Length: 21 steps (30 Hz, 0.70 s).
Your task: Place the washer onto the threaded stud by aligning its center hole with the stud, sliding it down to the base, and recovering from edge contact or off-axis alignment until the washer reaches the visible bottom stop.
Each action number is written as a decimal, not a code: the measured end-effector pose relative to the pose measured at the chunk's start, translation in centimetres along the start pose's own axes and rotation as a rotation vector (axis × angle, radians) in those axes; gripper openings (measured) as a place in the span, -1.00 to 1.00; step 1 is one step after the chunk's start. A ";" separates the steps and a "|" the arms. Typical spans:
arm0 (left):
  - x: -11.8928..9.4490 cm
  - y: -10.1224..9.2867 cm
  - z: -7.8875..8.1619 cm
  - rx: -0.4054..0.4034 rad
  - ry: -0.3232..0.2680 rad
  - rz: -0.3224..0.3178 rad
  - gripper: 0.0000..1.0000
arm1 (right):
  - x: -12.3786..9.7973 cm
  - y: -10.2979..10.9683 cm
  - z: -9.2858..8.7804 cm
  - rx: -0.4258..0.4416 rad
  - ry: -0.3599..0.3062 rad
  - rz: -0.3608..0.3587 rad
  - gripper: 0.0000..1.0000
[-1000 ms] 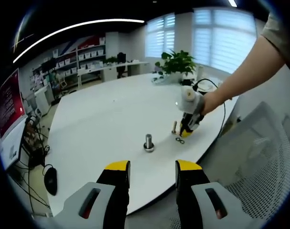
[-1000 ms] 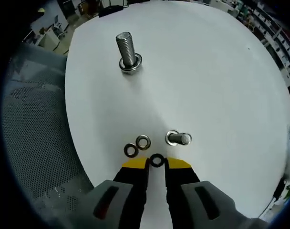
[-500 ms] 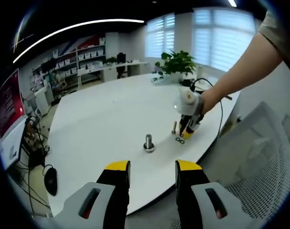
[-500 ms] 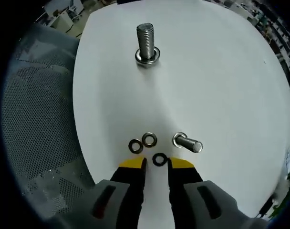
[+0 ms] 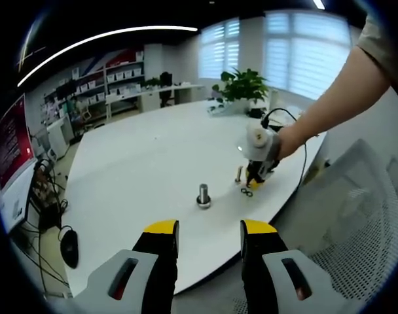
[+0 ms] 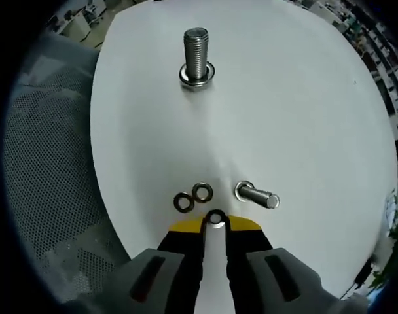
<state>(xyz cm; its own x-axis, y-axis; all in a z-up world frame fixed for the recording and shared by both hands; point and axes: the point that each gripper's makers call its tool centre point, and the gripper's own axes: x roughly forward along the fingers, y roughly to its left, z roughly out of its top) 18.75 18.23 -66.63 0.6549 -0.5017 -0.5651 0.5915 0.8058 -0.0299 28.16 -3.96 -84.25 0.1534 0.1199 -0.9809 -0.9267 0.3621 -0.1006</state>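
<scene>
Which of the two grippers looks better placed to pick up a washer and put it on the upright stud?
The right gripper. Its jaws already sit around a washer on the table, and the stud stands straight ahead. The left gripper hangs open off the table's edge, well back from the washers.

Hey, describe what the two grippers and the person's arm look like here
Both the left gripper and the right gripper have black jaws with yellow tips on grey housings with dark slots. Seen from the left gripper view, the right gripper has a white top and a black cable. The person's arm wears a short grey-brown sleeve.
</scene>
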 end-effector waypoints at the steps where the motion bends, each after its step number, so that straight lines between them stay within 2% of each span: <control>1: 0.0 0.0 0.0 0.000 0.000 0.000 -0.29 | 0.0 0.0 0.0 0.030 -0.015 -0.005 -0.74; 5: 0.0 0.0 0.0 0.002 0.002 -0.001 -0.29 | -0.1 -0.2 -0.2 0.116 -0.066 -0.023 -0.74; 12: 0.0 0.0 0.0 0.002 0.001 -0.002 -0.29 | -0.5 -0.3 -0.5 0.155 -0.078 -0.035 -0.74; 17: 0.0 -0.1 0.1 0.003 -0.001 -0.006 -0.29 | -2.0 -0.7 0.8 0.174 -0.135 -0.049 -0.74; 21: 0.0 -0.2 0.1 0.006 -0.003 -0.009 -0.29 | -2.9 -0.9 1.4 0.169 -0.149 -0.056 -0.74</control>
<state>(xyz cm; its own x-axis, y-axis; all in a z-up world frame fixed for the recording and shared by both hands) 18.69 18.07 -66.57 0.6507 -0.5099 -0.5627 0.6000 0.7994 -0.0305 29.01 -3.29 -81.05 0.2636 0.2263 -0.9377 -0.8468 0.5199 -0.1126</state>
